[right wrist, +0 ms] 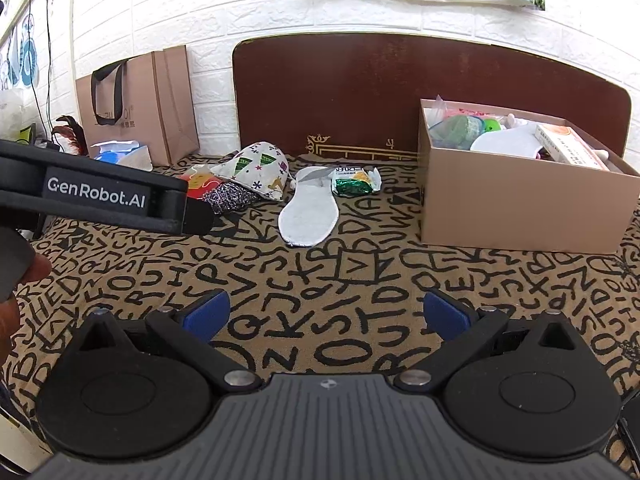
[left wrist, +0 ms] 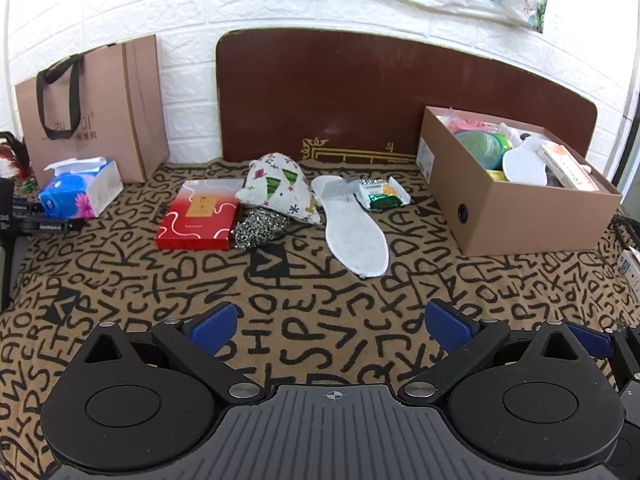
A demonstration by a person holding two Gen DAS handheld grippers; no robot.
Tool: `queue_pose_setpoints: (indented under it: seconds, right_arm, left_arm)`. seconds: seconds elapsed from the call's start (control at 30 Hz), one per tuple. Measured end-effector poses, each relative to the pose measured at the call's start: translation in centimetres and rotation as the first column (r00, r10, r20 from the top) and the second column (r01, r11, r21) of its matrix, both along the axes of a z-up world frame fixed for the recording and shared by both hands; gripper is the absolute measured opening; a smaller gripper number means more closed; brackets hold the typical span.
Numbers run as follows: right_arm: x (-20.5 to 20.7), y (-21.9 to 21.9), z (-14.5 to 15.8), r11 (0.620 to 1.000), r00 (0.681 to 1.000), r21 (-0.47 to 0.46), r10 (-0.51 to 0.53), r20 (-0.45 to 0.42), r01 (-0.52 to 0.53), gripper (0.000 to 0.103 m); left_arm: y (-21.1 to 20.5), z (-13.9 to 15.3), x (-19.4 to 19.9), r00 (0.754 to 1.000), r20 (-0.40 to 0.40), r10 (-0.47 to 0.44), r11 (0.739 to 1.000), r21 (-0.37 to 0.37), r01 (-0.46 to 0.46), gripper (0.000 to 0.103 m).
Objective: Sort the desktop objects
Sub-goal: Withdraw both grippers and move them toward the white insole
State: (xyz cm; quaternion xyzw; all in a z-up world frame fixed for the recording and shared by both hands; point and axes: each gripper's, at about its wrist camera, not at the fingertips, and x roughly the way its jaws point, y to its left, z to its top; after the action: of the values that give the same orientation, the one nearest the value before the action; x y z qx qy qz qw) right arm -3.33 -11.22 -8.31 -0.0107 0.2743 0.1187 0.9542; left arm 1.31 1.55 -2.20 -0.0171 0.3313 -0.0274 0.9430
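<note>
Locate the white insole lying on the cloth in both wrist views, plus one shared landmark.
Left wrist: white insole sits centre, slightly right, between the patterned pouch and the cardboard box.
Right wrist: white insole sits centre, slightly left, left of the box.
Shared landmark: green snack packet at the insole's far end.

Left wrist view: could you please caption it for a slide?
Open left gripper faces red box, insole and filled cardboard box.
</note>
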Motion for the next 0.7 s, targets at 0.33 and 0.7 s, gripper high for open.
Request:
queue_pose_setpoints:
  seconds: [0.33, 0.7]
  right_arm:
    - [1.3, 0.9, -0.4, 1.000, 1.000, -0.026, 0.015, -0.021, -0.016, 0.102]
    - [3.2, 1.6, -1.2, 0.998, 0.997, -0.037, 0.045, -0.056, -0.047, 0.102]
  left_arm:
    - [0.4, -1.0, 2.3, 0.999, -0.052, 0.007, 1.000, -0.006, -0.008, 0.103]
    - [1.1, -2.0, 4.7, 0.997, -0.081, 0.003, 1.000, -0.020, -0.005, 0.103]
